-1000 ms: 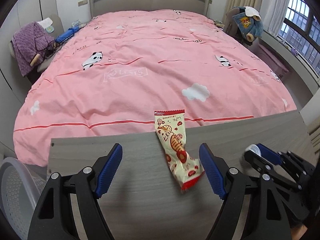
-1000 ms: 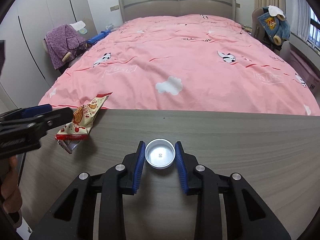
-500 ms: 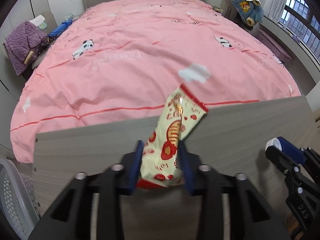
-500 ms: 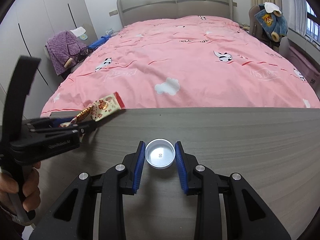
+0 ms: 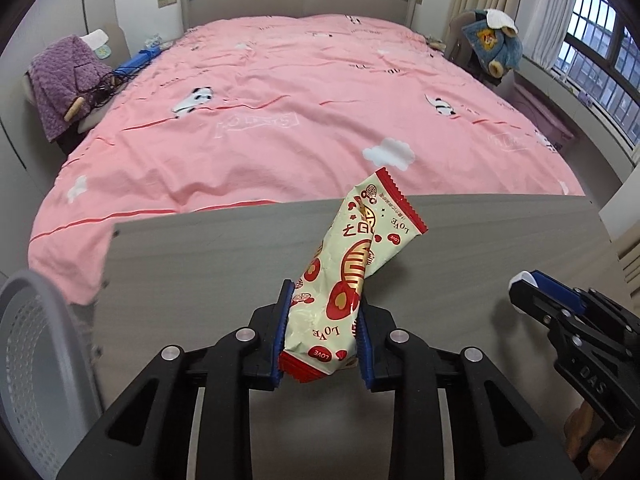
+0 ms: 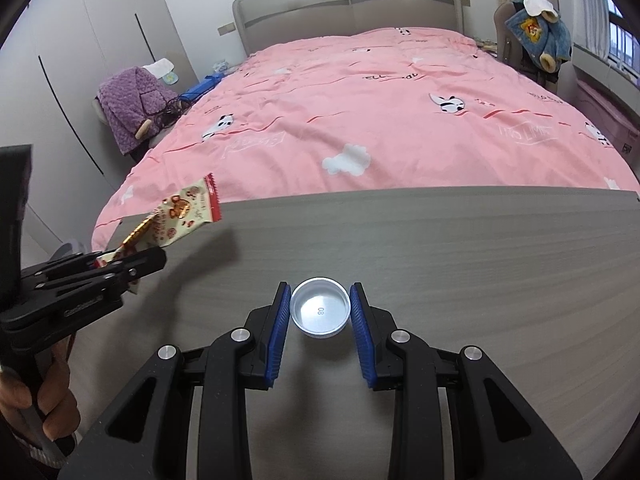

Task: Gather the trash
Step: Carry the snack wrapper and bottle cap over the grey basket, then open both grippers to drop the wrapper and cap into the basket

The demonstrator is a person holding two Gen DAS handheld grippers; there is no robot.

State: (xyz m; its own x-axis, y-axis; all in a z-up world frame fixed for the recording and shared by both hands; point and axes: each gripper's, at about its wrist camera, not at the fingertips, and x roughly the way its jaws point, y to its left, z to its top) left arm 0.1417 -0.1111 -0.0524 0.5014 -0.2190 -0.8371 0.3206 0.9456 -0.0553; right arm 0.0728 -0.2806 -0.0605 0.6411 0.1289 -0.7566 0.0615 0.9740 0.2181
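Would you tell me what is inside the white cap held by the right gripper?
The cap, clamped in the right gripper, faces open side up. Inside shows only a shiny silver liner with small printed digits. Its underside and the table beneath are covered.

Snack wrapper (image 5: 352, 276): cream plastic, red zigzag-cut ends, red and gold print, "LOVE" readable on it. It's pinched at its lower end between my left pads, jaws just closed on it. Body creased down the middle, tilted up and to the right, free end in the air over the far edge of the grey wood table (image 5: 200, 264). In the right view it (image 6: 188, 212) sticks up to the right from that gripper

Bottle cap (image 6: 320, 312): round, white ribbed rim, shiny silver inside stamped "08". Open side faces the right camera, squeezed between my right pads above the tabletop
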